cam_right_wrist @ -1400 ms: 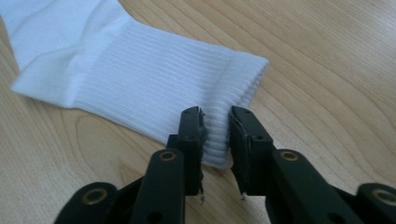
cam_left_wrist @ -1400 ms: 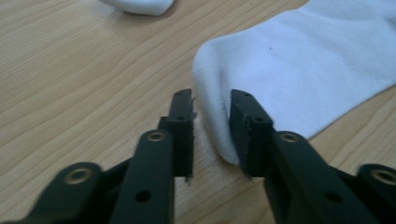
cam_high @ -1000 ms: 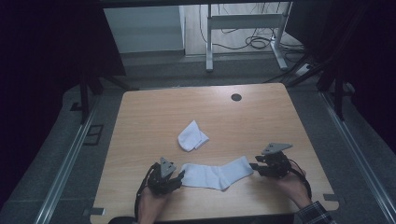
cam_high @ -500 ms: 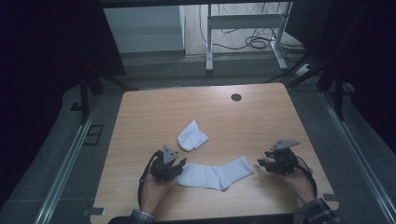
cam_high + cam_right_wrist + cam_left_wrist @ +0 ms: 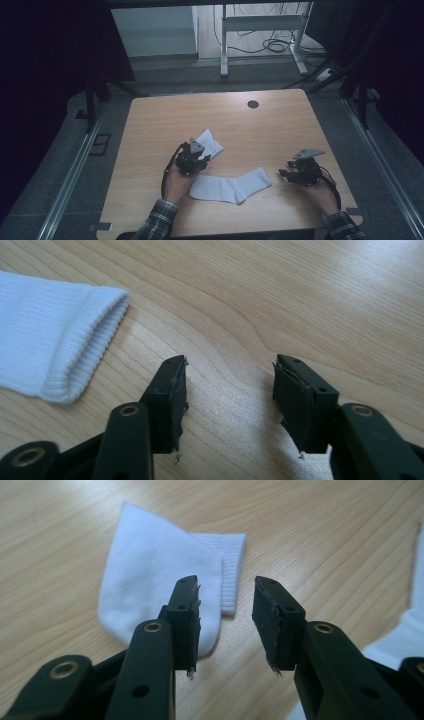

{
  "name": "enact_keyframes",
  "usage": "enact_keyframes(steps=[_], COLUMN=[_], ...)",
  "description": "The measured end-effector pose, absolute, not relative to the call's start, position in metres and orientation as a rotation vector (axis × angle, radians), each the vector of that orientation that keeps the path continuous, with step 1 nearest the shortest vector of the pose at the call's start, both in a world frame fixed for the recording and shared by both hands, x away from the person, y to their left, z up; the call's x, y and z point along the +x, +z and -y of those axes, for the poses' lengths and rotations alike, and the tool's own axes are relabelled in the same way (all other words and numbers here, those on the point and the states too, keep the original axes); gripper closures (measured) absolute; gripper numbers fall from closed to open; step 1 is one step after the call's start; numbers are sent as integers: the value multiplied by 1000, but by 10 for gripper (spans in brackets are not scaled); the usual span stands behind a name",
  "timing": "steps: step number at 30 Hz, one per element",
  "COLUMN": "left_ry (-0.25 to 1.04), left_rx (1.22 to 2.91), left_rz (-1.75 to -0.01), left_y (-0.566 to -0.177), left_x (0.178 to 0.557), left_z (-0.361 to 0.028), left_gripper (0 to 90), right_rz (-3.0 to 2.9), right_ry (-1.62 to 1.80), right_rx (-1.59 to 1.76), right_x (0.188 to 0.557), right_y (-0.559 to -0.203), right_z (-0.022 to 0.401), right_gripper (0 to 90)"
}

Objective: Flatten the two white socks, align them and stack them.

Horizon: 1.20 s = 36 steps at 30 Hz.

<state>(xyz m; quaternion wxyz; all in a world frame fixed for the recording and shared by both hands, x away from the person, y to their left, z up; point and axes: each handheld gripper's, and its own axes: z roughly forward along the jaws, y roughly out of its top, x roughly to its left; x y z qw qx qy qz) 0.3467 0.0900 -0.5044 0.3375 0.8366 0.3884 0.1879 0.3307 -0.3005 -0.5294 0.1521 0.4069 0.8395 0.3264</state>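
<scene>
A pale wooden surface in a dim room, desk legs and cables on the floor behind it. At the centre of things, the folded white sock: it lies just beyond the left gripper, whose fingers stand apart with a narrow gap, having just been closing, nothing between them yet; one fingertip hovers over the sock's near edge. From the high view that folded sock sits a little farther from the person than the long white sock, which lies flat nearer the person. Beyond the long sock's ribbed cuff waits the right gripper, fingers apart over bare wood, just been opening, holding nothing.

To do this well, I'd say: bring the left fingers down over the folded sock's edge so both layers are caught, then pinch. No brand, label or writing can be read anywhere.
</scene>
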Motion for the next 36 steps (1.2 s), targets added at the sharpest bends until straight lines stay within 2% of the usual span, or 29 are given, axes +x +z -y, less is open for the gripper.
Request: enact_keyframes(steps=[5,11,14,15,18,28,36], left_ry=[475,479,463,471,470,469,490], left_rx=[2207,2229,2219,2223,2213,1956,1909], left_rz=[-1035,-1057,-1080,-1081,-1082,-1099,-1187], left_y=[-519,-534,-534,-533,-529,-462,-454], left_x=[356,361,362,362,362,363,373], left_z=[-89,-93,-95,-95,-95,-121,-145], left_gripper=[631,630,722,813,857,861,861], right_rz=[-2396,-2393,-2393,-2393,-2393,-2394,-2396], right_ry=[952,970,969,969,969,969,970], right_rx=[1164,1147,1144,1145,1144,1140,1135], right_x=[330,330,330,330,330,330,330], right_y=[-532,-533,-534,-534,-534,-534,-534], right_z=[298,298,297,297,297,297,297], right_gripper=[396,374,365,363,363,357,350])
